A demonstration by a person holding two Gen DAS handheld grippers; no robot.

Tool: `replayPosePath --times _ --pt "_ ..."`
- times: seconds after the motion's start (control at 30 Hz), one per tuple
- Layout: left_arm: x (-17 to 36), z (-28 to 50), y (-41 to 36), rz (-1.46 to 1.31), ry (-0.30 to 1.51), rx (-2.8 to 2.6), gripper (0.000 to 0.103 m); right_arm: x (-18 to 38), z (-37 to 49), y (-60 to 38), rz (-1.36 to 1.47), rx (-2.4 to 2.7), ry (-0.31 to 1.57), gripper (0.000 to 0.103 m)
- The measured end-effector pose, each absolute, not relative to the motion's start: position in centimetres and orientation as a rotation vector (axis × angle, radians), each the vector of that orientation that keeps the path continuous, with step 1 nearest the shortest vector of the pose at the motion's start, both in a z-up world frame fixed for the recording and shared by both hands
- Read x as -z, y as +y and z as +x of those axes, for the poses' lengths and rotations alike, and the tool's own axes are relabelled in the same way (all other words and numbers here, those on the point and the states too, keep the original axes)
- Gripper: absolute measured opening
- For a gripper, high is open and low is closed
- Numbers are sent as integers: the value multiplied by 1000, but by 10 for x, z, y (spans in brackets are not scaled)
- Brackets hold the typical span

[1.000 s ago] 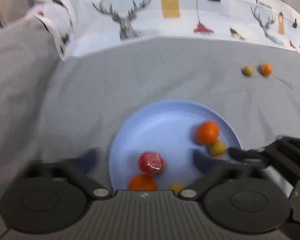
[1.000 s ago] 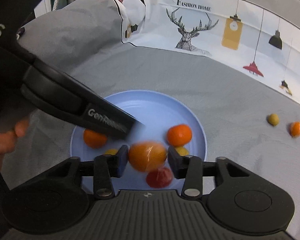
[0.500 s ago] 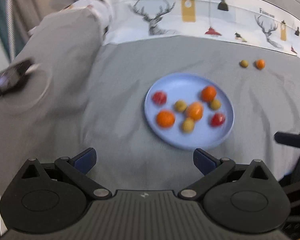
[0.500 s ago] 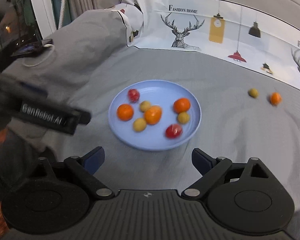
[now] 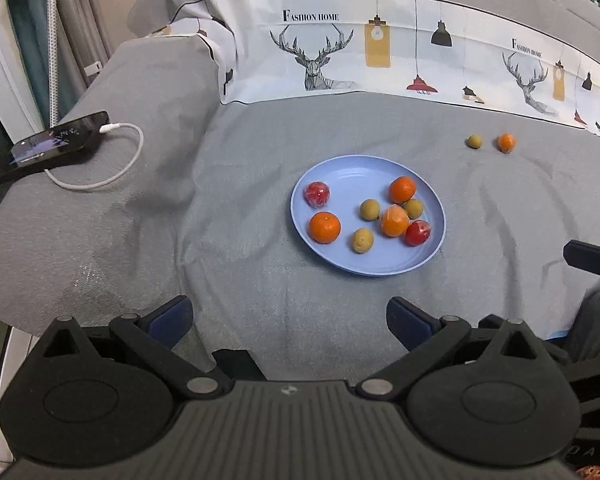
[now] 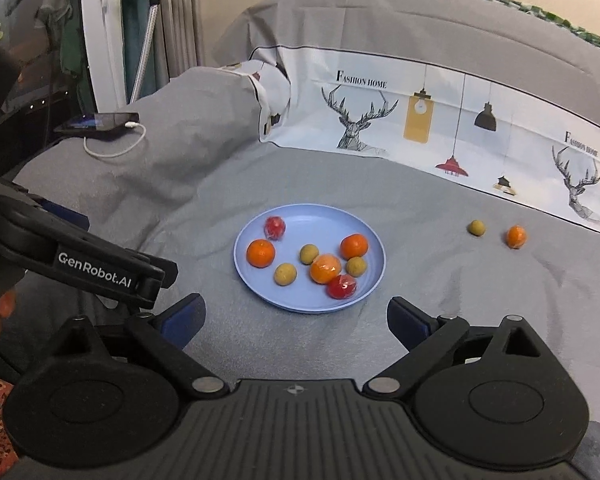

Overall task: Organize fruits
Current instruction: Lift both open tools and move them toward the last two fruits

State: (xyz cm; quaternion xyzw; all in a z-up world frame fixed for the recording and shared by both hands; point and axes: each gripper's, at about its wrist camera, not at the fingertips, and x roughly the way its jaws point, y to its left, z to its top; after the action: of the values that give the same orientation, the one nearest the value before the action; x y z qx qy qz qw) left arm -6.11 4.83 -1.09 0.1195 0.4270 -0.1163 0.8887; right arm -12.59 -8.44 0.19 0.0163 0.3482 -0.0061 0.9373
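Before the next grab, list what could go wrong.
1. The two loose fruits, green and orange, lie on soft grey bedding; a nudge could roll them.
2. Plate fruits crowd its right side; another drop may knock the red one out.

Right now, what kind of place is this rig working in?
Most likely a bedroom, working on a bed: the blue plate of fruit sits on a soft grey bedspread, a deer-print sheet lies behind it, and a phone charges on a cable at the edge. Both claws are open.
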Motion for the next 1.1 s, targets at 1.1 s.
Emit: replayPosePath --times 1.1 --pt "13 -63 42 290 891 244 103 4 -126 -86 86 28 717 102"
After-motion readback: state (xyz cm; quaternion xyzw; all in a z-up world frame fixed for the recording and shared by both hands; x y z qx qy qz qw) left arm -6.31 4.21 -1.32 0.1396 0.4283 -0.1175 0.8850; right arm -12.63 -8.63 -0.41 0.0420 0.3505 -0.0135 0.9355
